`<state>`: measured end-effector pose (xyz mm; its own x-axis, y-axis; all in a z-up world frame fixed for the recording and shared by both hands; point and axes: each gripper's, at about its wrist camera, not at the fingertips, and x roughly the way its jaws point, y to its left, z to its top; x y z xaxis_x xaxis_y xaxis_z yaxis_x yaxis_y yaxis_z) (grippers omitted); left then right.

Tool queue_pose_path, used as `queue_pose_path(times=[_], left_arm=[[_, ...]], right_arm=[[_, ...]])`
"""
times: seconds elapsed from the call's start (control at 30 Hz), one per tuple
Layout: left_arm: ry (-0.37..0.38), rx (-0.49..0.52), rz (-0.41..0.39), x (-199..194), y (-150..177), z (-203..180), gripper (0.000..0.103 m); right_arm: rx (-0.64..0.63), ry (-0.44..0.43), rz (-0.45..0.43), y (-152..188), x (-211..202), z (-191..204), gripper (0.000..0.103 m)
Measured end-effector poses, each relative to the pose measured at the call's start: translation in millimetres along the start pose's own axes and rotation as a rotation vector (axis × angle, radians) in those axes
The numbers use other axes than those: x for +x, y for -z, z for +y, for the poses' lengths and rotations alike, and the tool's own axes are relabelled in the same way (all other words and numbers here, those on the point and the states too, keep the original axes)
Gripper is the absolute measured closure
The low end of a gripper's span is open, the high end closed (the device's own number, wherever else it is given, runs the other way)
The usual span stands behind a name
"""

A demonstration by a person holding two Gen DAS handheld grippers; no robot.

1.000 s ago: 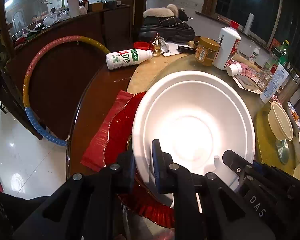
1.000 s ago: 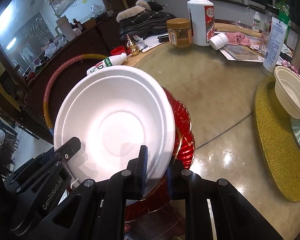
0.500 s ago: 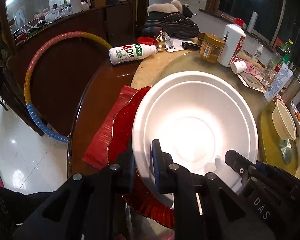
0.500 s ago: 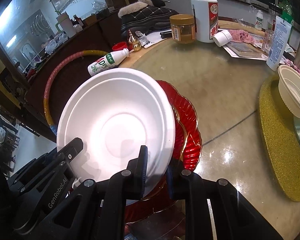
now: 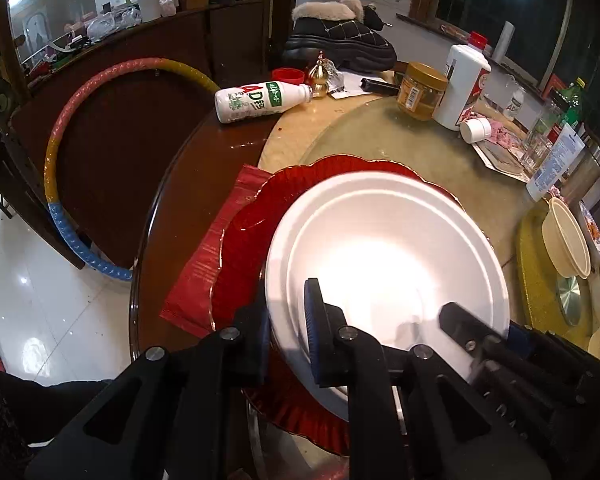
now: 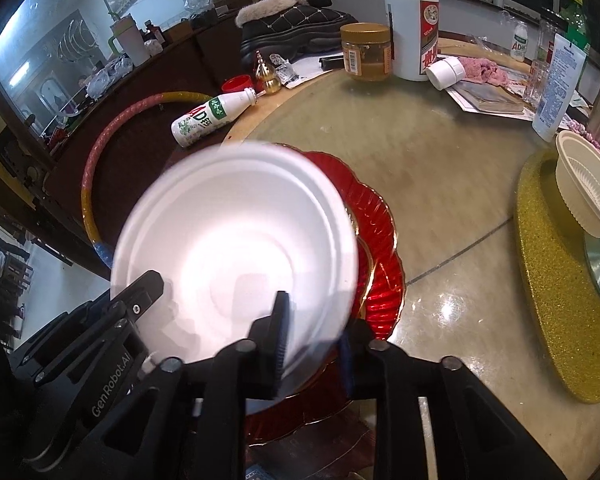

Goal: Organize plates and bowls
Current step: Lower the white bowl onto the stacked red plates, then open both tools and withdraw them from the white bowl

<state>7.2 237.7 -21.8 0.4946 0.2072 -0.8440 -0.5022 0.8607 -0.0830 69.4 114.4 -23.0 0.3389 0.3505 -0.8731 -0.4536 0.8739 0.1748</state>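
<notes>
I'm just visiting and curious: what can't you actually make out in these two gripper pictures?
- Whether the white plate rests on the red plate: right wrist view, blurred; the white plate covers the red plate's middle.
- Right gripper contact with the rim: its jaws have just been opening, edge smeared.
- Left gripper grip underside: left wrist view, hidden by the plate.
- Labels on the far white bottle: too small.

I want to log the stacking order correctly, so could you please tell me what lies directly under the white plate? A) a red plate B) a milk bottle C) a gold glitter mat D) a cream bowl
A: the white plate sits over the red plate, whose scalloped rim shows around it in both views; the gold mat lies apart on the right.
</notes>
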Motion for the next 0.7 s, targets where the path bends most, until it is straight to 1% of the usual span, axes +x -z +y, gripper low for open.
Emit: queue_pose_path(times=[0.03, 0.17, 0.27, 0.3, 0.37, 0.43, 0.5, 0.53, 0.57, 0.6, 0.63, 0.67, 0.7], left_arm=[[0.002, 0.000, -0.001, 0, 0, 0, 0.090], [0.018, -0.014, 0.011, 2, 2, 3, 0.090], [0.027, -0.028, 0.002, -2, 1, 4, 0.090], [0.023, -0.030, 0.000, -4, 1, 5, 0.090], [0.020, -0.030, -0.006, -7, 1, 6, 0.088], [0.012, -0.041, -0.009, -10, 2, 9, 0.079], [0.018, -0.054, -0.011, -12, 3, 13, 0.065], [0.023, -0.061, -0.012, -13, 3, 15, 0.063], [0.034, -0.070, -0.017, -16, 4, 18, 0.057], [0.036, -0.077, -0.018, -18, 4, 19, 0.049], [0.045, -0.087, -0.024, -21, 4, 22, 0.045], [0.052, -0.093, -0.036, -25, 5, 23, 0.039], [0.053, -0.093, -0.049, -28, 5, 23, 0.037]], right_arm=[[-0.002, -0.003, 0.003, 0, 1, 0, 0.068], [0.001, -0.013, 0.016, 2, 3, 0, 0.062], [0.002, -0.009, 0.002, 3, -1, 1, 0.053], [0.003, -0.006, -0.003, 3, -2, 0, 0.045], [0.005, -0.006, -0.012, 3, -6, 0, 0.042], [0.009, -0.013, -0.016, 4, -9, 0, 0.040], [0.011, -0.010, -0.024, 5, -14, 0, 0.038], [0.012, -0.010, -0.031, 6, -17, -1, 0.037], [0.012, -0.013, -0.036, 7, -19, -1, 0.036], [0.013, -0.012, -0.041, 8, -22, -2, 0.030], [0.018, -0.008, -0.048, 9, -26, -3, 0.027], [0.023, -0.015, -0.058, 10, -30, -5, 0.025], [0.029, -0.024, -0.066, 12, -33, -6, 0.021]])
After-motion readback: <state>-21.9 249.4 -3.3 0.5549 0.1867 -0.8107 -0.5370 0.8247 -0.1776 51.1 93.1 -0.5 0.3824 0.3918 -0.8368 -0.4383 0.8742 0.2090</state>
